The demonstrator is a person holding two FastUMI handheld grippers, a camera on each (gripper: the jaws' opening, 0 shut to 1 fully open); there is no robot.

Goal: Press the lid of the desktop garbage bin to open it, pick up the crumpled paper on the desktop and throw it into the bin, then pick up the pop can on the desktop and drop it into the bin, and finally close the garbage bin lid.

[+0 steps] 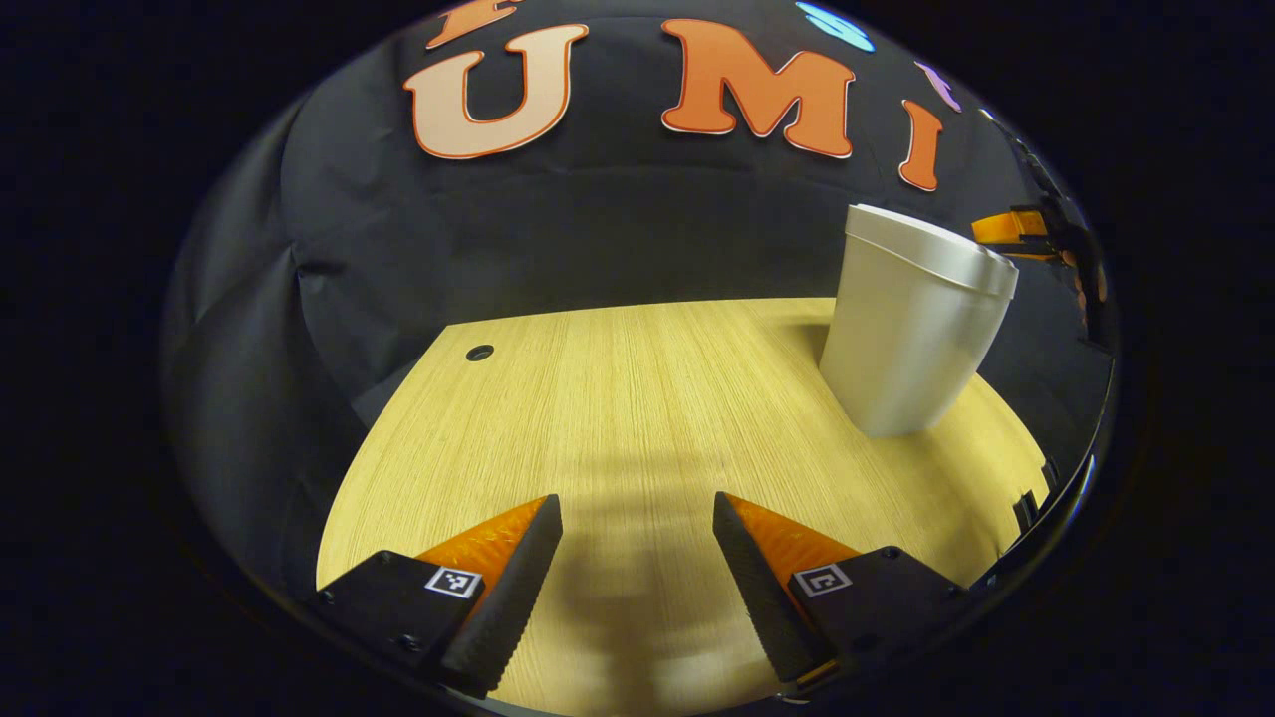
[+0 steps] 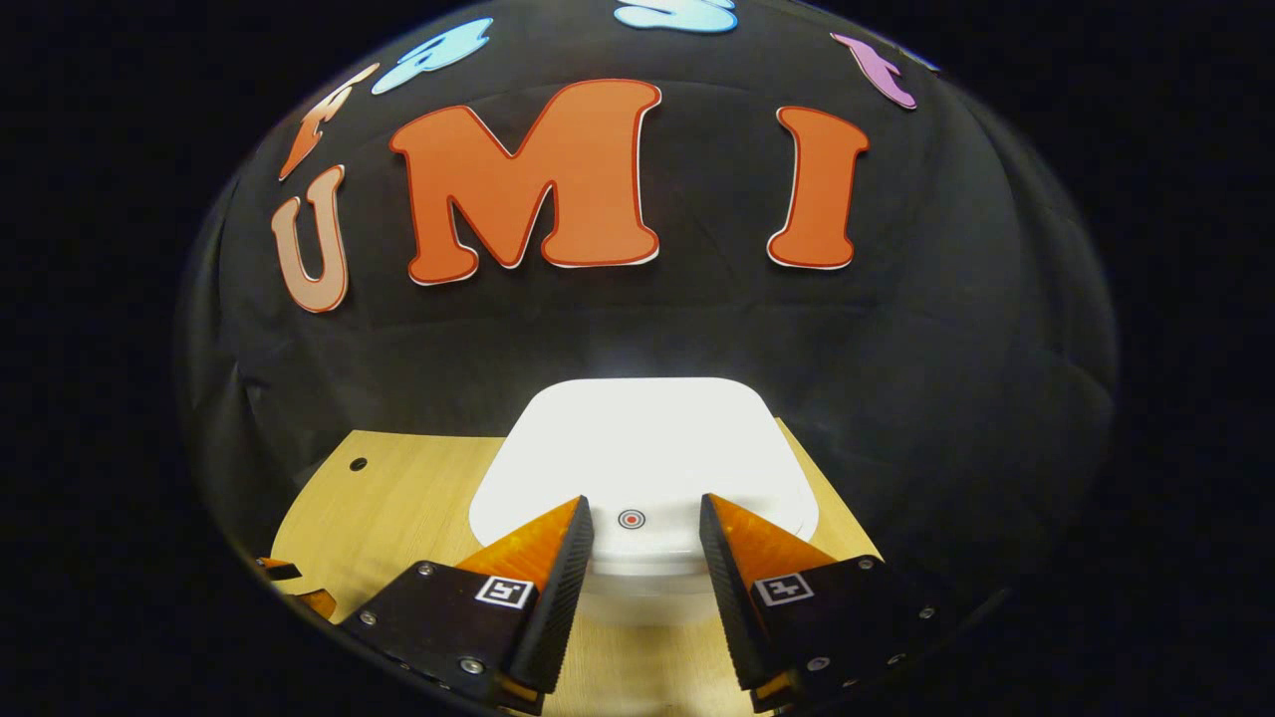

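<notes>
In my left gripper view the left tongs (image 1: 637, 523) are spread wide with nothing between them, low over the bare worktop (image 1: 618, 398). Ahead of them and off to the right stands the bin (image 1: 911, 329), upright, its lid down; it is well apart from these tongs. Past the bin's right edge I catch a bit of the other tool (image 1: 1011, 229), too small to make out. Far ahead to the left there is a small round hole (image 1: 479, 353) in the worktop.

In my right gripper view the right tongs (image 2: 645, 518) are also spread and hold nothing. They sit just above the near edge of the lid (image 2: 647, 448), with the lid's small round mark (image 2: 632, 519) lying between the two tips. I cannot tell whether the tips touch the lid.
</notes>
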